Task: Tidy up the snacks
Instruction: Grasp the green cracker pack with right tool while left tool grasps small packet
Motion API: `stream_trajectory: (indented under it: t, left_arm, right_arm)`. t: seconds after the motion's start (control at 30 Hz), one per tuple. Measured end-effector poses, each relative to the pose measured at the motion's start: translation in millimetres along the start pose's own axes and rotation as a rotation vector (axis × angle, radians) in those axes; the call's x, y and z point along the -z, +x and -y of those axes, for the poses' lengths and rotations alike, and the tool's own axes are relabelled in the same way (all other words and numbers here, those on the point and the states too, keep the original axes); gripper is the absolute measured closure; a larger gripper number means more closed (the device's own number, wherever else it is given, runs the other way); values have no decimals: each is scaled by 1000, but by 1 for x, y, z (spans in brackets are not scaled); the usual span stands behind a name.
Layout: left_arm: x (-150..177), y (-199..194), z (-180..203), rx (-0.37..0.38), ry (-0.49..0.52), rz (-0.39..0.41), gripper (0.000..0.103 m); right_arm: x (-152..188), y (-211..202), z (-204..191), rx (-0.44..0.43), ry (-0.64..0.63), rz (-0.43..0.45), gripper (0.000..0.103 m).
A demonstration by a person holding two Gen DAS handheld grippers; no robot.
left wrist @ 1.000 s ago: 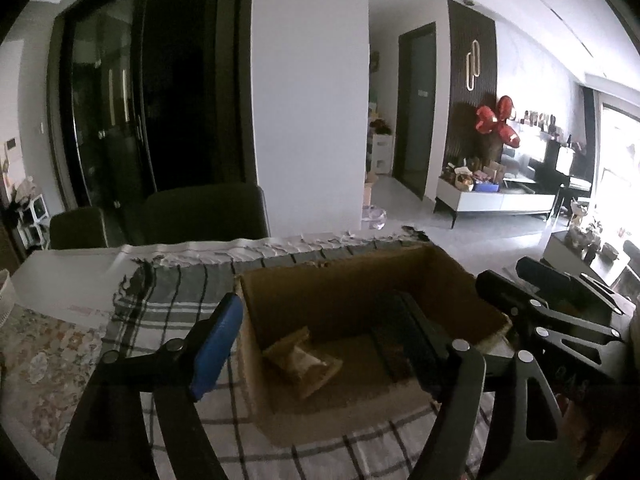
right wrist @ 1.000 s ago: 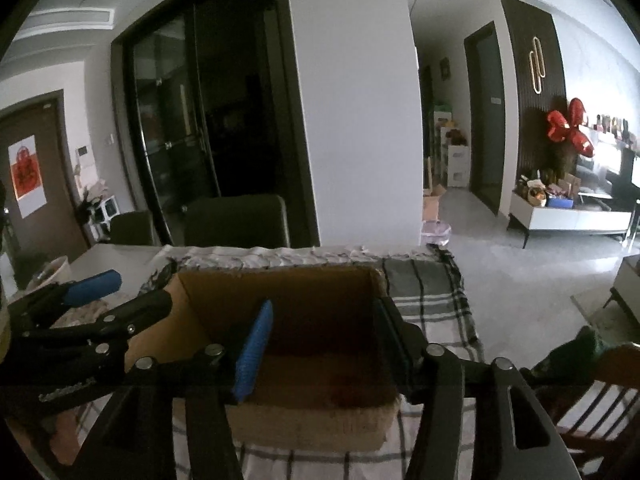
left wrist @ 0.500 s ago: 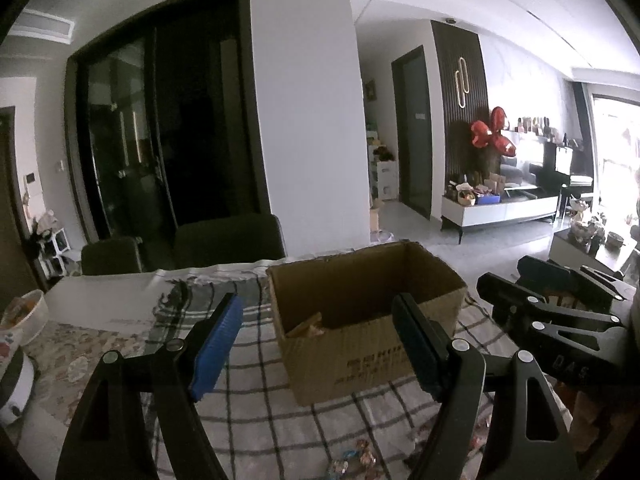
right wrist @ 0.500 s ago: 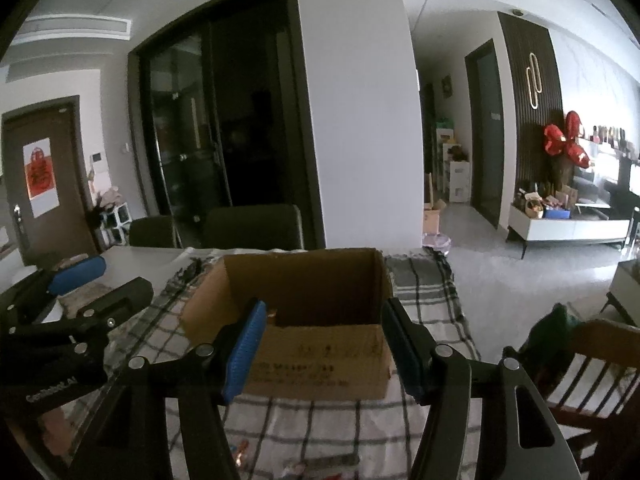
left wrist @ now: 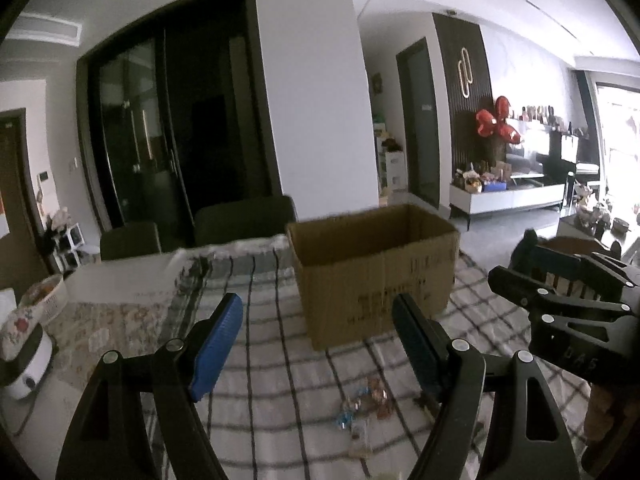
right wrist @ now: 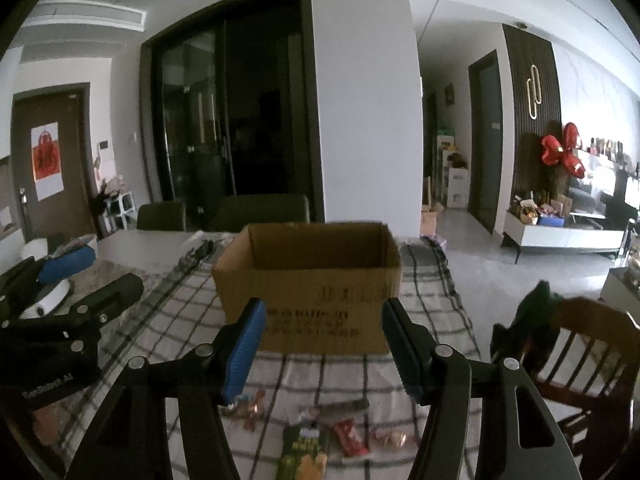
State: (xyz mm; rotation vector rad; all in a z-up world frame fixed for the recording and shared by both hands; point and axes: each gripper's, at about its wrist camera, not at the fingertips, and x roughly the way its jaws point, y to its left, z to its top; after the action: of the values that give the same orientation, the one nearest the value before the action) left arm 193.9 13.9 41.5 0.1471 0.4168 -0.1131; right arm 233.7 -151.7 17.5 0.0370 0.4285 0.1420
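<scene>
The room is dim, lit mostly by daylight glaring white through the window [left wrist: 618, 152] at far right. The dark glass doors [right wrist: 224, 120] swallow detail. Straight lines bow toward the black corners, and nearby things look softly smeared.

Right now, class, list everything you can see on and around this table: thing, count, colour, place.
Box: one, brown cardboard, open top, on the cloth, far side.
Cloth: one, white with dark checks, over the table.
Snacks: several small wrapped ones, red, green and mixed, on the cloth before the box.
Appliance: one, white, floral cover, table's left edge.
Bowl: one, white, behind the appliance.
Dark chairs: two, beyond the table.
Wooden chair: one, brown, right of the table.
Balloons: red, far right wall.
Left gripper: black, blue pads, open, empty.
Right gripper: same, open, empty.
</scene>
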Motion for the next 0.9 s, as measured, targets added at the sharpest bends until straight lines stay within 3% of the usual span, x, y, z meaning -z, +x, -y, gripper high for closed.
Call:
stream_trajectory:
  t: [0.43, 0.9]
  left_arm:
    - [64, 7, 0, 51, -27, -162, 31]
    - [109, 41, 11, 78, -2, -284, 50]
  right_arm:
    - [57, 6, -16, -33, -20, -134, 42]
    - [110, 41, -13, -44, 57, -304, 42]
